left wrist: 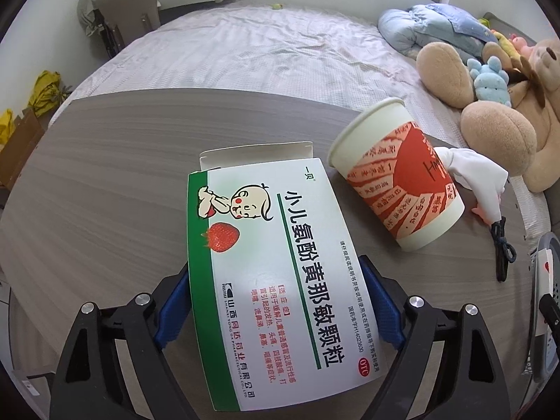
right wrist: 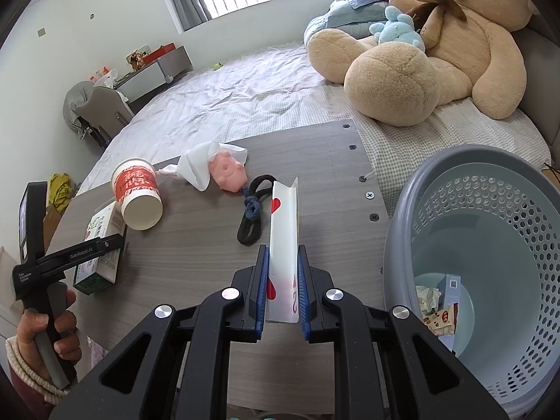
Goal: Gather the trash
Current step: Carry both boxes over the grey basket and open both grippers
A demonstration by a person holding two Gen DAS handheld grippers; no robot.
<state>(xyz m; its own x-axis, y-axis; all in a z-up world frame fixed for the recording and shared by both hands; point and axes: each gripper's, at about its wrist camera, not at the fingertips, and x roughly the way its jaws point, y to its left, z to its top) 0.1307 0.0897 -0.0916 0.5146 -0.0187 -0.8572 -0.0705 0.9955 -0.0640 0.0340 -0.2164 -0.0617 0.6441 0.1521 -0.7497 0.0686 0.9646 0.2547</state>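
My left gripper (left wrist: 276, 301) is shut on a white and green medicine box (left wrist: 276, 266) with a strawberry picture, its flap open, over the wooden table (left wrist: 105, 175). The box also shows in the right wrist view (right wrist: 99, 245). A red and white paper cup (left wrist: 395, 178) lies on its side just right of the box; it shows too in the right wrist view (right wrist: 138, 192). My right gripper (right wrist: 283, 280) is shut on a bent playing card (right wrist: 285, 231) with red hearts, left of the grey trash basket (right wrist: 490, 210).
A white tissue (right wrist: 199, 166), a pink toy (right wrist: 227, 171) and a black hair tie (right wrist: 253, 210) lie on the table. The basket holds some wrappers (right wrist: 437, 308). A bed with a big teddy bear (right wrist: 437, 52) lies behind the table.
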